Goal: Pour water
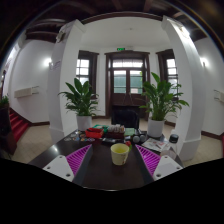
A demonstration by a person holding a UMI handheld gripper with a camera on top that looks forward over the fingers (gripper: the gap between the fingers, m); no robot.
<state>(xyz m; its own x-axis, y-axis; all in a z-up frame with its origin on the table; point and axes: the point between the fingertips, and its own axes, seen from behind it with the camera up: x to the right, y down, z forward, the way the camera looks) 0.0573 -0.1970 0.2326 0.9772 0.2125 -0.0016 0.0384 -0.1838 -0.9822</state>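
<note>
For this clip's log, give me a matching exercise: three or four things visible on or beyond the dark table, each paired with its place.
Things:
1. small yellow-green cup
2. tall green potted plant in a white pot
3. broad leafy potted plant
4. open claw

Places:
A. beyond the table, behind the left finger
B. flanking the cup with gaps
C. between the fingers on the dark table
D. beyond the table, behind the right finger

Pairs: 1-C, 2-D, 3-A, 4-B

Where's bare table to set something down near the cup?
Bare dark table lies between the open gripper fingers, just short of the yellow-green cup, and beside the cup on either side. Beyond it is crowded: red items and clutter line the far edge.
</note>
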